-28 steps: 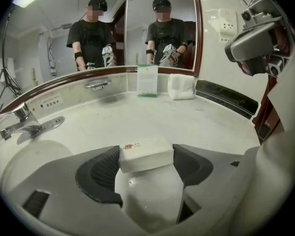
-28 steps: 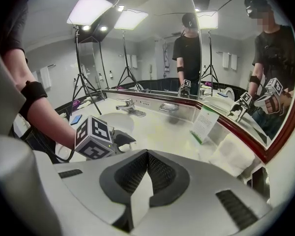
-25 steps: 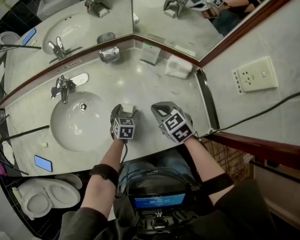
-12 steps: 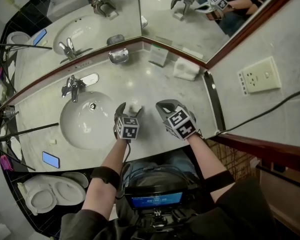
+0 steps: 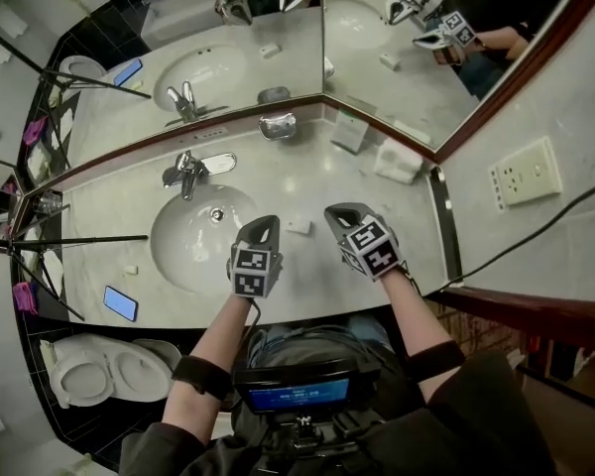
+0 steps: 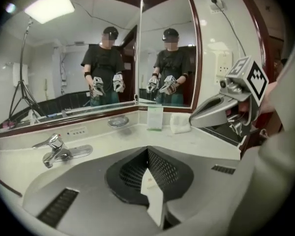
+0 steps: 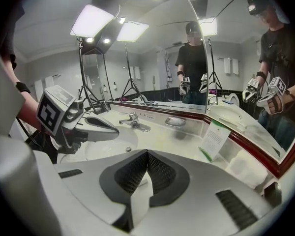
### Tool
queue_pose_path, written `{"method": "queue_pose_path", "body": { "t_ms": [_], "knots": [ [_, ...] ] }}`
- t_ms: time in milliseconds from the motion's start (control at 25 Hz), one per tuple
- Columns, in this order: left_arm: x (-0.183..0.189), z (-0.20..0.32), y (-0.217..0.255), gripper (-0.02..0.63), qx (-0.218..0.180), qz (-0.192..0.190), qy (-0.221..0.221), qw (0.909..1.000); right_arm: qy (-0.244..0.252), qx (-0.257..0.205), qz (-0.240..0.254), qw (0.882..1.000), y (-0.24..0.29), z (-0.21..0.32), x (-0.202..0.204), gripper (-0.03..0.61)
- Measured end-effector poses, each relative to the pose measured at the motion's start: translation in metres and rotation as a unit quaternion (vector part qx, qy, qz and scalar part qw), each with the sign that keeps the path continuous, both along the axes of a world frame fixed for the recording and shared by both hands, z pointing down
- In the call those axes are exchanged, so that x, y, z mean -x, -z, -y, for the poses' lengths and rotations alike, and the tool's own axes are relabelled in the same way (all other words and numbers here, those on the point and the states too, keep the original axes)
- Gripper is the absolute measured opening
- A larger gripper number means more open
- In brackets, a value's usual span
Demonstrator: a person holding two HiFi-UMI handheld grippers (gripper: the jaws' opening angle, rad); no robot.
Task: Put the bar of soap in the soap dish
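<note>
The bar of soap (image 5: pixel 298 226) is a small white block lying flat on the pale counter, between the tips of my two grippers. My left gripper (image 5: pixel 263 223) hangs above the counter just left of the soap. Its jaws have just been closing and now stand shut with nothing between them (image 6: pixel 147 154). My right gripper (image 5: pixel 339 212) hovers just right of the soap, also shut and empty (image 7: pixel 147 156). The metal soap dish (image 5: pixel 278 125) sits at the back by the mirror corner, empty and far from both grippers; the soap dish (image 6: pixel 118 122) shows ahead in the left gripper view.
A sink basin (image 5: pixel 193 241) with a chrome faucet (image 5: pixel 186 172) lies left of the grippers. A folded white towel (image 5: pixel 399 162) and a standing card (image 5: pixel 349 130) are at the back right. A blue phone (image 5: pixel 120 303) rests near the counter's front left edge. Mirrors line the back.
The left gripper stood open around the soap on the counter. It has risen and shut; the soap stays on the counter, now beside its tip. The right gripper barely moved.
</note>
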State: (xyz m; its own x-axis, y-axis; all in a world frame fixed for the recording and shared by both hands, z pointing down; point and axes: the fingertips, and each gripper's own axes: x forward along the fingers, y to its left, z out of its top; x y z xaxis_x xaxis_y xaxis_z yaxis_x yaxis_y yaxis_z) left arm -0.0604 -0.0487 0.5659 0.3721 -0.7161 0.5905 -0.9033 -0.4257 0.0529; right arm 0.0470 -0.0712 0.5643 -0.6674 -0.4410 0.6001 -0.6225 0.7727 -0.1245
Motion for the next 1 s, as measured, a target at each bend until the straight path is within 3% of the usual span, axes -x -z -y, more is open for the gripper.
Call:
{"method": "queue_pose_path", "body": {
  "t_ms": [320, 680, 1000],
  "knots": [
    [0.029, -0.034, 0.028, 0.002, -0.013, -0.020, 0.032, 0.9992, 0.003, 0.002, 0.027, 1.000, 0.006, -0.015, 0.005, 0.020],
    [0.038, -0.040, 0.043, 0.000, -0.042, -0.027, 0.035, 0.9981, -0.006, 0.002, 0.035, 0.999, 0.007, -0.024, -0.001, 0.020],
    [0.036, -0.037, 0.038, 0.000, -0.046, -0.022, 0.034, 0.9981, 0.032, -0.019, -0.011, 0.999, 0.002, -0.027, 0.012, 0.020]
  ]
}}
